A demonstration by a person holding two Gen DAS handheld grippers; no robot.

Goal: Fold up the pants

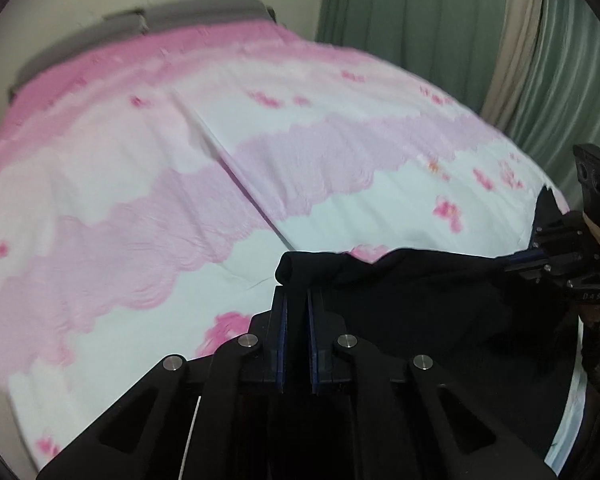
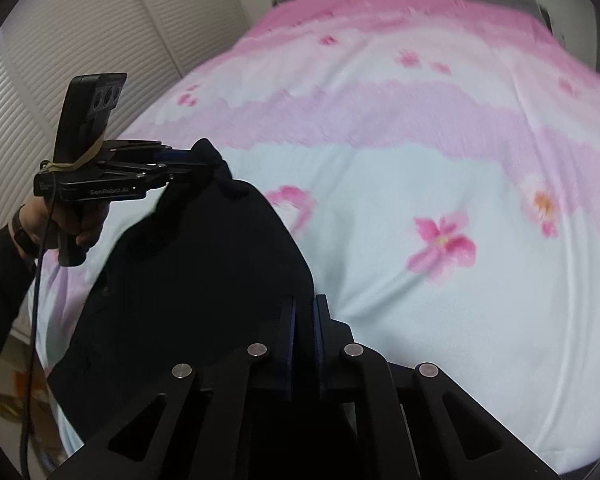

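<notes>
One pair of dark, near-black fabric pants point(image 2: 188, 280), two black two-finger grippers, both clamped on it. The pants lie bunched at the near edge of the bed, on the pink, lilac and white flower-print bedsheet point(image 1: 148, 168).

Left gripper point(image 1: 297, 304): jaws nearly closed with dark cloth pinched between the blue-edged fingers point(image 1: 280, 320); a rolled lump of the pants sits right at the fingertips. In the right wrist view the left gripper point(image 2: 204, 166) comes in from the left side of the pants, tips buried in a raised peak of fabric. The person's left hand point(image 2: 74, 226) wraps its pistol handle; dark sleeve and a wrist strap visible. One black cable point(image 2: 36, 320) hangs from that gripper.

Right gripper point(image 2: 305, 320): jaws narrow, pants edge caught between them. In the left wrist view the right gripper point(image 1: 520, 262) holds the pants' far right end, the cloth stretched between the two grippers.

Behind the bed: one grey headboard point(image 1: 148, 20), green curtains point(image 1: 412, 12) to its right. White louvred doors point(image 2: 80, 40) to the left of the bed.
</notes>
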